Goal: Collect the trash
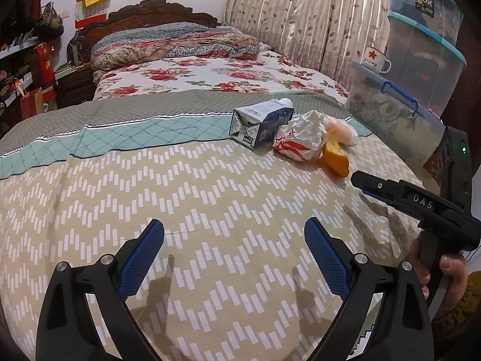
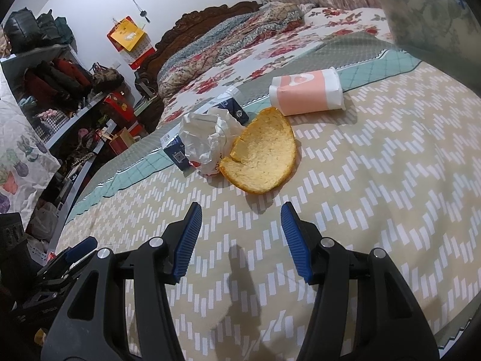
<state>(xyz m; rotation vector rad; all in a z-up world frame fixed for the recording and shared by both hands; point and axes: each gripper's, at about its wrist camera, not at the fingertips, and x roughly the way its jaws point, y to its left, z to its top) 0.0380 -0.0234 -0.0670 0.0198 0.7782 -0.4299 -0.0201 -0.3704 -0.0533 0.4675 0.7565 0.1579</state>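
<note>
Trash lies in a cluster on the bed: a blue-and-white milk carton point(image 1: 261, 123) point(image 2: 231, 105), a crumpled white-and-red wrapper point(image 1: 300, 140) point(image 2: 207, 138), an orange peel point(image 1: 335, 156) point(image 2: 263, 153) and a pink-and-white packet point(image 1: 342, 131) point(image 2: 306, 93). My left gripper point(image 1: 234, 234) hovers open over the patterned cover, well short of the cluster, nothing between its blue pads. My right gripper point(image 2: 240, 219) is open too, just short of the orange peel. From the left wrist view the right gripper's body point(image 1: 415, 201) shows at the right, held by a hand point(image 1: 445, 273).
A clear storage bin point(image 1: 390, 117) point(image 2: 430, 15) sits on the bed at the right, with stacked bins point(image 1: 424, 30) and an enamel mug point(image 1: 372, 58) behind it. Folded quilts point(image 1: 171, 42) lie by the headboard. Cluttered shelves point(image 2: 54, 90) stand left of the bed.
</note>
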